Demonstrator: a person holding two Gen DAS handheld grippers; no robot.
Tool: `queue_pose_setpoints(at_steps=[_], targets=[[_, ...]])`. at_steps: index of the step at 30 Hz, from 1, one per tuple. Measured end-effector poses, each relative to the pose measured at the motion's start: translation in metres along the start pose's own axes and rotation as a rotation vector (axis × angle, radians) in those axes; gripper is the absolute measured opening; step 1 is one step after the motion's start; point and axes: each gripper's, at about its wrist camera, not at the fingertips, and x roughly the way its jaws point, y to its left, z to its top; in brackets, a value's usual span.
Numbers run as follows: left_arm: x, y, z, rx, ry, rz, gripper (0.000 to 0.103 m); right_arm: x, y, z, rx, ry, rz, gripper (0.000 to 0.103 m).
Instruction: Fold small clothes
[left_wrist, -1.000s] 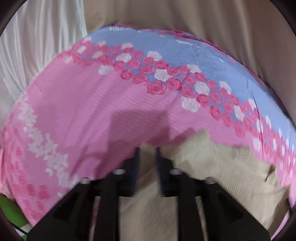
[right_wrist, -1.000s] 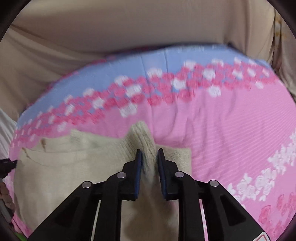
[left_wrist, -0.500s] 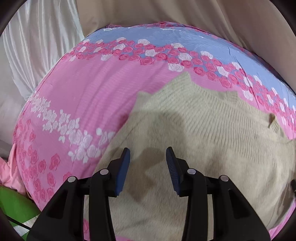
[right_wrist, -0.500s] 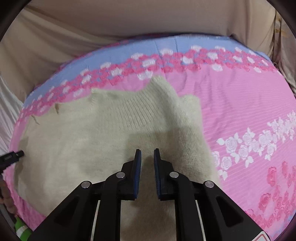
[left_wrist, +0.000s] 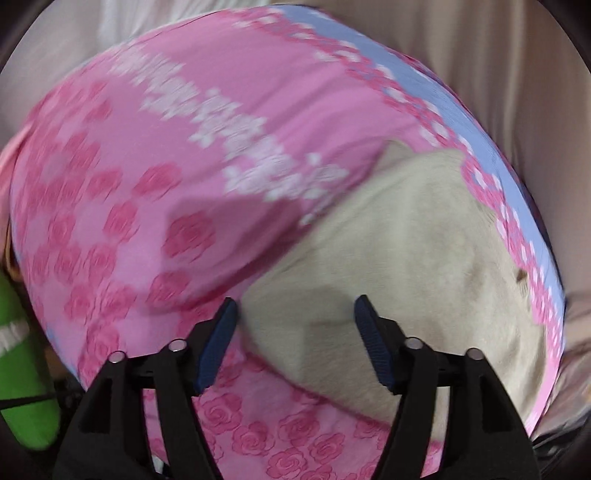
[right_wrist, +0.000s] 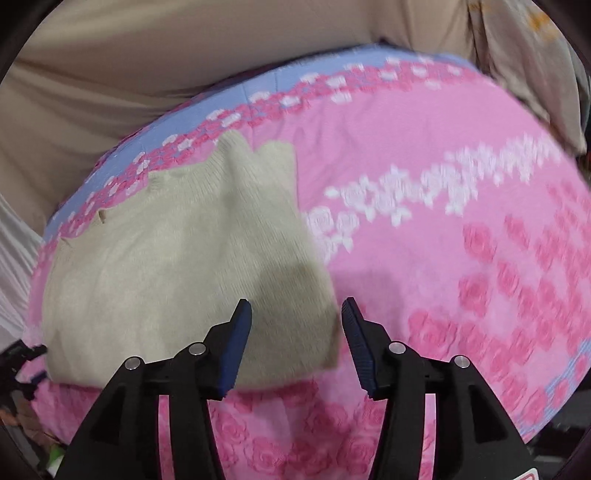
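A beige knit sweater (left_wrist: 399, 266) lies flat on a pink rose-patterned bedsheet (left_wrist: 155, 192) with a blue border. It also shows in the right wrist view (right_wrist: 166, 266), with its folded edge near the fingers. My left gripper (left_wrist: 295, 332) is open and empty, just above the sweater's near left corner. My right gripper (right_wrist: 297, 332) is open and empty, over the sweater's near right corner. Both views are blurred by motion.
The bedsheet (right_wrist: 461, 229) stretches to the right of the sweater. A beige curtain or wall (right_wrist: 147, 74) stands behind the bed. A green object (left_wrist: 22, 369) lies at the bed's left edge. The left gripper's tip (right_wrist: 18, 354) shows at the far left.
Both grippers let go of the sweater and opened wide. They pulled back toward the near edge; the left view swung left, the right view swung right.
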Motion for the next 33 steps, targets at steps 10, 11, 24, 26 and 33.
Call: queue_pose_setpoints(at_steps=[10, 11, 24, 26, 33], targets=[[0.014, -0.018, 0.005, -0.04, 0.068, -0.079, 0.028, 0.002, 0.002, -0.001, 0.133, 0.012, 0.189, 0.013], [0.006, -0.018, 0.007, -0.035, 0.055, -0.092, 0.019, -0.014, 0.007, 0.003, 0.1, -0.025, 0.189, 0.013], [0.006, -0.006, 0.009, -0.061, 0.058, -0.05, 0.02, -0.01, 0.004, -0.008, 0.012, 0.012, 0.016, 0.029], [0.007, -0.004, 0.01, -0.073, 0.067, -0.058, 0.022, -0.032, 0.015, -0.003, -0.04, -0.062, -0.008, 0.03], [0.016, -0.008, 0.008, -0.073, 0.086, -0.061, 0.053, -0.049, 0.092, 0.01, -0.258, -0.112, 0.109, 0.031]])
